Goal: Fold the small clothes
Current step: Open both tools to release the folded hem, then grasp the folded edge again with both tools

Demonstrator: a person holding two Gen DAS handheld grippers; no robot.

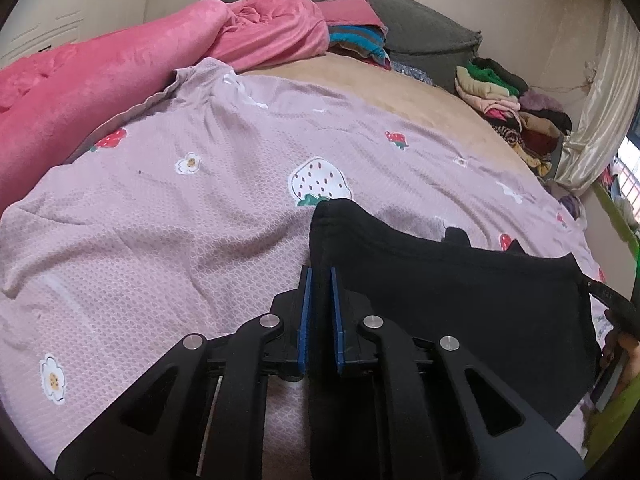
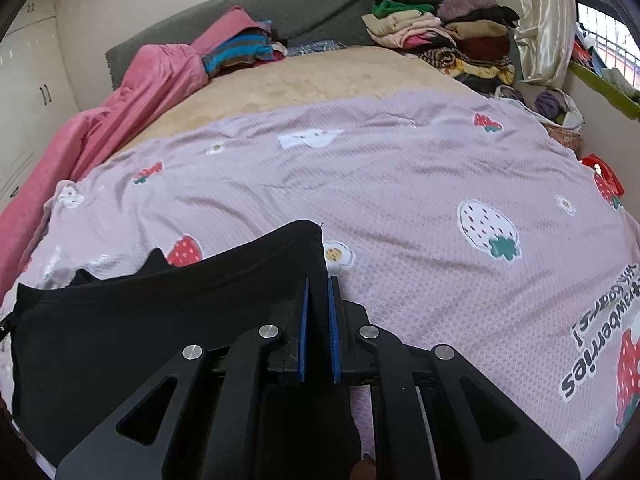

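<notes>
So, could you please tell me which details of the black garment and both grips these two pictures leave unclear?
- Black garment: its kind is unclear; its lower part is hidden behind the gripper bodies in both wrist views.
- Left gripper: fabric fills the gap between its pads; how much is pinched is hidden.
- Right gripper: the same applies.
- Strawberry bedspread under the garment: covered by it.

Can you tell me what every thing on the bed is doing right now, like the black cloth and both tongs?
black cloth: held up by two corners, hanging between both tongs.
left tongs: shut on the cloth's edge.
right tongs: shut on the cloth's other edge.
strawberry sheet: spread flat, a bit wrinkled.
pink blanket: bunched up along the side.
clothes pile: stacked, partly folded.
</notes>
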